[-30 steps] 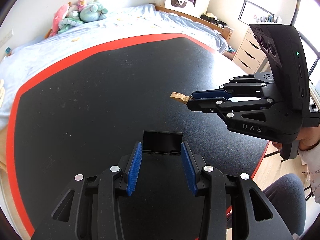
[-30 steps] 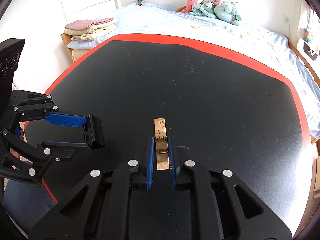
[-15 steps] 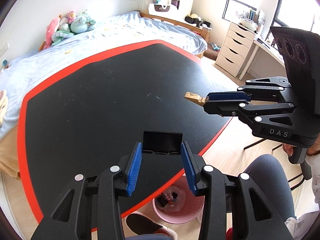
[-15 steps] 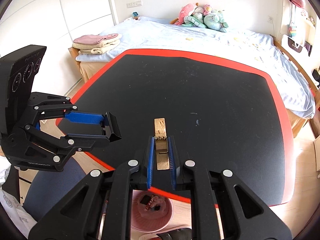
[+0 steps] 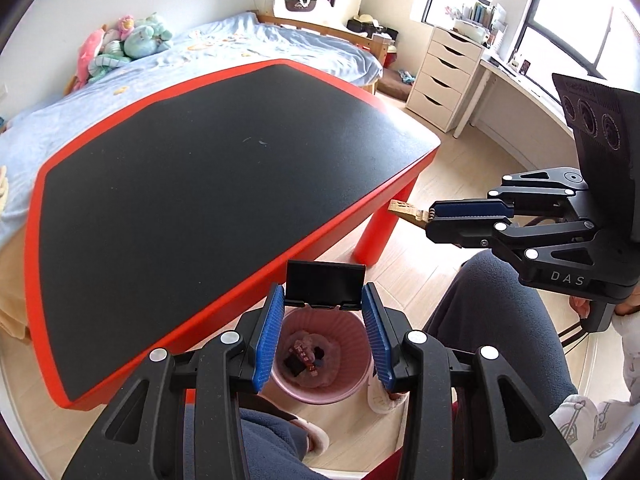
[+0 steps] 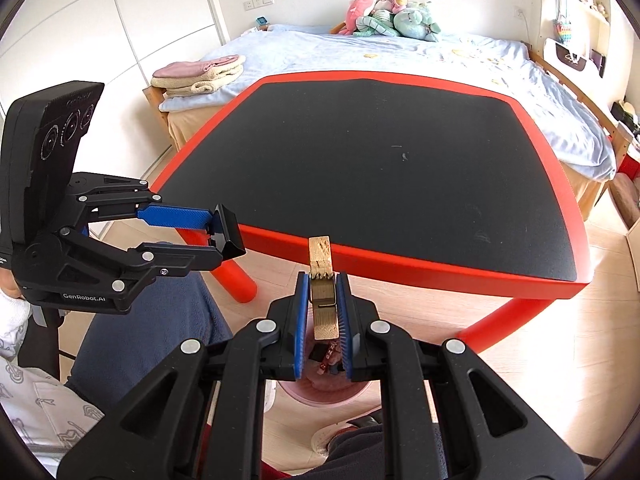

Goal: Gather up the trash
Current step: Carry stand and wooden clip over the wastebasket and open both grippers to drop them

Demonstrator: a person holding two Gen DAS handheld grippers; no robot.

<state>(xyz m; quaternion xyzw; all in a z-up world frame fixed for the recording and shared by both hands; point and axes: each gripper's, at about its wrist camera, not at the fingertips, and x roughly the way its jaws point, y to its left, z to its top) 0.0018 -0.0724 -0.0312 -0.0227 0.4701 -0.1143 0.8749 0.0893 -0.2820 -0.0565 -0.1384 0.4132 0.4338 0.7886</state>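
Observation:
My left gripper (image 5: pixel 322 300) is shut on a black binder clip (image 5: pixel 325 282), which hangs above the pink bin (image 5: pixel 354 386) on the floor. The bin holds several scraps. In the right wrist view the left gripper (image 6: pixel 218 236) shows at left with the binder clip (image 6: pixel 230 232) at its tips. My right gripper (image 6: pixel 322 278) is shut on a wooden clothespin (image 6: pixel 320 250), just off the table's near edge and above the pink bin (image 6: pixel 316 394). From the left wrist view the right gripper (image 5: pixel 430 220) holds the clothespin (image 5: pixel 403 210) beside the table leg.
A red table with a black top (image 5: pixel 192 184) stands just ahead of both grippers. A person's legs in blue trousers (image 5: pixel 496 320) and slippers (image 5: pixel 316 438) flank the bin. A bed (image 6: pixel 400 52) lies beyond the table, and white drawers (image 5: pixel 444 76) stand at the right.
Both grippers have drawn back from over the tabletop past its near edge, still holding the clip and the clothespin. The pink bin has come into view beneath them.

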